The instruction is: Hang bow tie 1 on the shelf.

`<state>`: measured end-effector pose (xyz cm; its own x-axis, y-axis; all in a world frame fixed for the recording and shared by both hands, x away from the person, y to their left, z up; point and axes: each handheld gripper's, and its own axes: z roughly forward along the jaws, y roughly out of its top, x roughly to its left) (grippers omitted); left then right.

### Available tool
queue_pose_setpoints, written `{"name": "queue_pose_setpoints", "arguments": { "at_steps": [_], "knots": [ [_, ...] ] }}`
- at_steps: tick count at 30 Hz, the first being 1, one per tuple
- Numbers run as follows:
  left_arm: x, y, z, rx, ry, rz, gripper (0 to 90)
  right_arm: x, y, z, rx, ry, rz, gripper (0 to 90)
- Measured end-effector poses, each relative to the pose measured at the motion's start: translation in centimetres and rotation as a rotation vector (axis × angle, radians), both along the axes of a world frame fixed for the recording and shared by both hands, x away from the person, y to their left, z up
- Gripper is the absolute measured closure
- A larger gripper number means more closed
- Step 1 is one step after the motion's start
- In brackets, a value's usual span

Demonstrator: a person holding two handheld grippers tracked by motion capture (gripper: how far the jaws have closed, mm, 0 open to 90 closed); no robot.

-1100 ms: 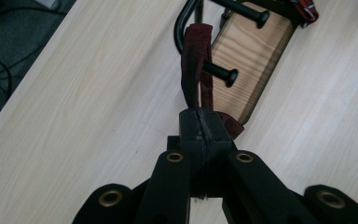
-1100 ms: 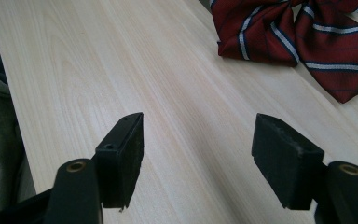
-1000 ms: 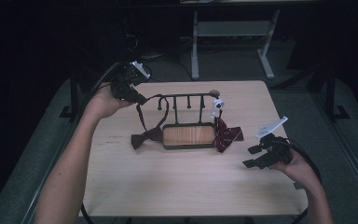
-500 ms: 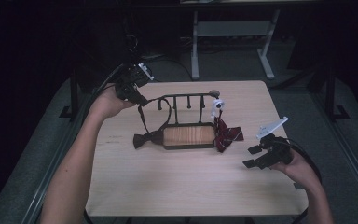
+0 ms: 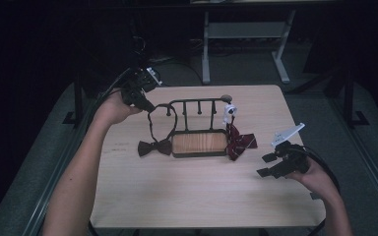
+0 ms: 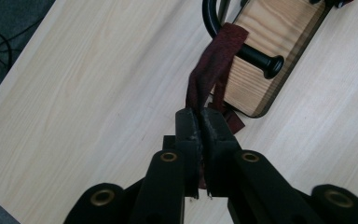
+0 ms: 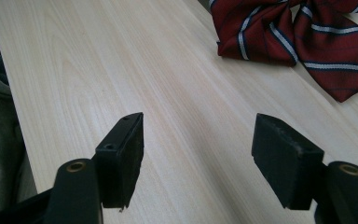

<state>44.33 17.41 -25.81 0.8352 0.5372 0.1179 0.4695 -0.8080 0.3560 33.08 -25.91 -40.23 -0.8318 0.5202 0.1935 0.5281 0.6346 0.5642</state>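
Pale wooden worktop, rectangular, set in a dark room; floor falls away on all four sides.

- Rack: black metal frame on a wooden base, centre of the worktop, pegs along its top bar.
- Dark bow tie: bow lies flat just left of the rack base; its strap loops up over the rack's left end peg.
- Left gripper: at the far-left corner, close to the worktop's edge, jaws pinching the strap and just easing apart, the cloth between the pads.
- Red striped bow tie: lies at the rack's right end, touching the base.
- White clip-like item: on the rack's right post; detail too small to tell.
- Right gripper: near the right edge, jaws spread wide, nothing between them, well apart from the red tie.
- Open room: broad bare strip along the near edge; narrower bare margin far of the rack.
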Motion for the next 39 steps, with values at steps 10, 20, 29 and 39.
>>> {"name": "queue_pose_setpoints", "arguments": {
  "at_steps": [10,20,29,39],
  "knots": [
    [-0.5,0.2,0.1,-0.03,-0.005,-0.018,81.4,0.0,-0.1,-0.2,-0.001,0.004,-0.005,34.0],
    [-1.2,1.3,-0.9,-0.059,0.012,-0.024,78.3,0.0,-0.5,-0.4,0.0,0.012,-0.03,33.1],
    [-2.1,2.0,-1.5,-0.088,0.005,-0.029,71.8,-0.1,-0.6,-0.4,-0.003,0.01,-0.041,32.5],
    [-3.2,2.7,-2.1,-0.104,0.004,-0.041,68.0,-0.1,-0.6,-0.5,-0.013,0.013,-0.046,32.4]
  ]
}}
